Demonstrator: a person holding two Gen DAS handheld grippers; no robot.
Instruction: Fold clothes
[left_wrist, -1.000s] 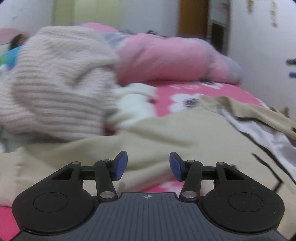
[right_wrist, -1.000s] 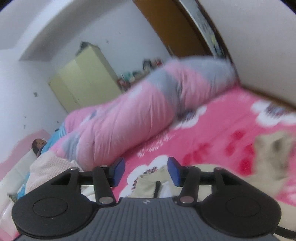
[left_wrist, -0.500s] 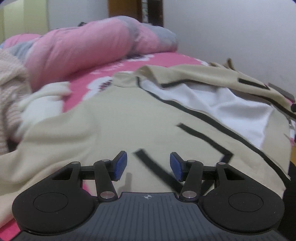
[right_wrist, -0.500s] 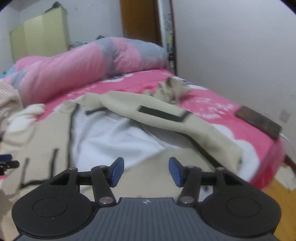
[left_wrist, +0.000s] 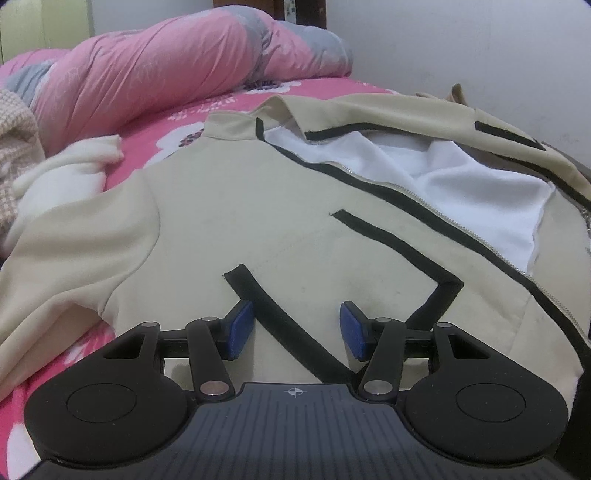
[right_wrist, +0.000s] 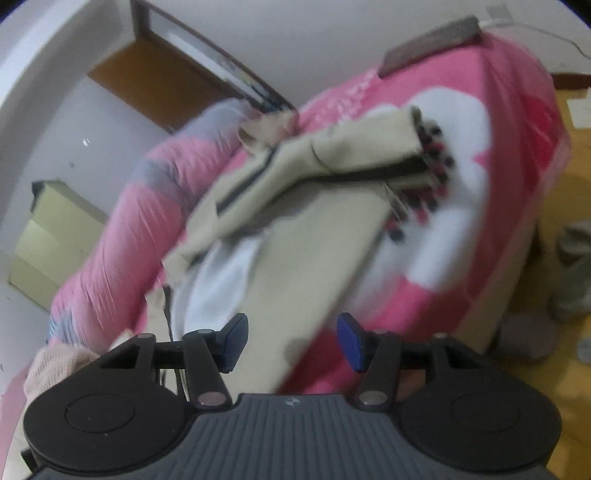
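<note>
The beige zip-up jacket with black trim and white fleece lining (left_wrist: 258, 206) lies spread on its back across the pink flower-print bedsheet (left_wrist: 155, 147), unzipped, one front panel thrown open so the lining shows. Nothing about it looks folded yet. It seems a soft, fairly thick garment, light enough for one grip but floppy; it will sag and drag wherever it is not supported, and the metal zipper edge looks the only firm line in it. I would take it at the hem corner or the zipper edge of the open panel, pinching a single layer, and bring that panel over first.

The left gripper (left_wrist: 295, 328) hovers low over the near front panel, its blue pads parted about halfway with nothing between them but the black pocket trim lying underneath. The right gripper (right_wrist: 291, 341), seen in a blurred, tilted view, is likewise half open and empty, over the jacket's near edge.

A rolled pink and grey quilt (left_wrist: 166, 62) lies behind, a cream fleece garment (left_wrist: 62, 173) beside the sleeve.
</note>
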